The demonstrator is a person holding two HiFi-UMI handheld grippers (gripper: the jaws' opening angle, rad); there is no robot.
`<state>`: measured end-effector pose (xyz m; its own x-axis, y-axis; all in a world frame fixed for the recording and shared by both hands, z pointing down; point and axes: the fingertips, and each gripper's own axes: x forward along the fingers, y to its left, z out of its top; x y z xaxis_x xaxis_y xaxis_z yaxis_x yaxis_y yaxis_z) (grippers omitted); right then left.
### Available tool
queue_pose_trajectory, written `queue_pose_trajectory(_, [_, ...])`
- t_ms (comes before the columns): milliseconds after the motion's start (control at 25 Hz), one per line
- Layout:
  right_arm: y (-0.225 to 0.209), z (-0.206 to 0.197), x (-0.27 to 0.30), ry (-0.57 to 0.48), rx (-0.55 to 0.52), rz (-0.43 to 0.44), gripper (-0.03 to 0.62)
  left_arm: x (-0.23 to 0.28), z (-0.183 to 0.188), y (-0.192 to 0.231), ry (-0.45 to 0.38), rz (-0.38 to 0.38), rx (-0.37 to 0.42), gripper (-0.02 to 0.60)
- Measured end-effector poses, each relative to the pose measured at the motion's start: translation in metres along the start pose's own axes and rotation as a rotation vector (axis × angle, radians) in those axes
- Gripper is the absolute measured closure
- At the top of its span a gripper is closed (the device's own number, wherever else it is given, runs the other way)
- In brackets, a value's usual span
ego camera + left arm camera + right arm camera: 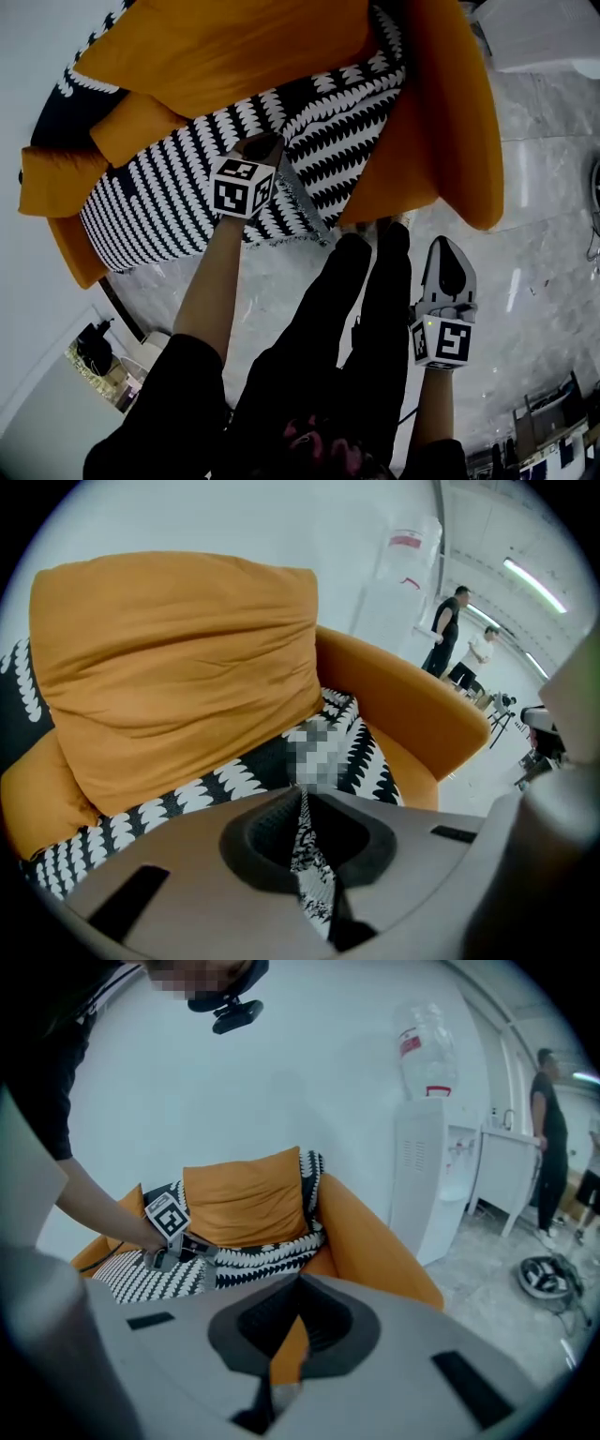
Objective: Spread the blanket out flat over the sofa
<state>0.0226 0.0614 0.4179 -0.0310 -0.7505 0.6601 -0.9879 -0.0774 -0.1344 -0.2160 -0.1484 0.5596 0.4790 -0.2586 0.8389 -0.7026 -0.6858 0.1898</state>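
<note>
Black-and-white patterned cloth is seen clamped between the closed jaws of the left gripper (302,797); a narrow strip of it is drawn back through the claw toward the camera. In the head view this gripper (265,143) is held at the front edge of the seat, where a corner of the blanket (178,187) is lifted and its greyer underside is turned up just beside the jaws.

Lower right in that view, the right gripper (448,246) is held over the marble floor (544,281), well apart from the blanket. Its jaws (298,1288) are brought together on nothing, and only a thin slit is left, through which orange is glimpsed.

Beyond the grippers, the blanket is laid across the seat of the orange sofa (455,141). It is run up at the right between the armrest and the large orange back cushion (234,47), and at the left a darker part is draped over the backrest. A fringed hem is hung just over the seat's front edge. A smaller orange cushion (131,127) is set on the blanket at the left.

Farther off, a white water dispenser (431,1166) is stood against the wall beside the sofa, and two people (450,630) are seen across the room.
</note>
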Motion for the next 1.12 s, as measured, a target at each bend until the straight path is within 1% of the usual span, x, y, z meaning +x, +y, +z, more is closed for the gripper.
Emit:
queue_pose_trajectory(320, [-0.024, -0.02, -0.042, -0.03, 0.074, -0.099, 0.574, -0.005, 0.001, -0.051, 0.005, -0.059, 0.065, 0.555])
queue_pose_trajectory(520, [-0.072, -0.037, -0.059, -0.047, 0.115, -0.126, 0.574, 0.014, 0.014, -0.109, 0.008, -0.083, 0.102, 0.555])
queue_pose_trajectory(800, [-0.09, -0.053, -0.09, -0.068, 0.144, -0.154, 0.574, 0.008, 0.026, -0.172, -0.008, -0.13, 0.169, 0.555])
queue_pose_trajectory(960, [-0.115, -0.064, -0.112, -0.092, 0.193, -0.171, 0.574, 0.011, 0.025, -0.216, 0.0, -0.154, 0.202, 0.555])
queue_pose_trajectory(1120, [-0.139, -0.069, -0.13, -0.111, 0.22, -0.195, 0.574, 0.013, 0.022, -0.256, 0.018, -0.183, 0.246, 0.555])
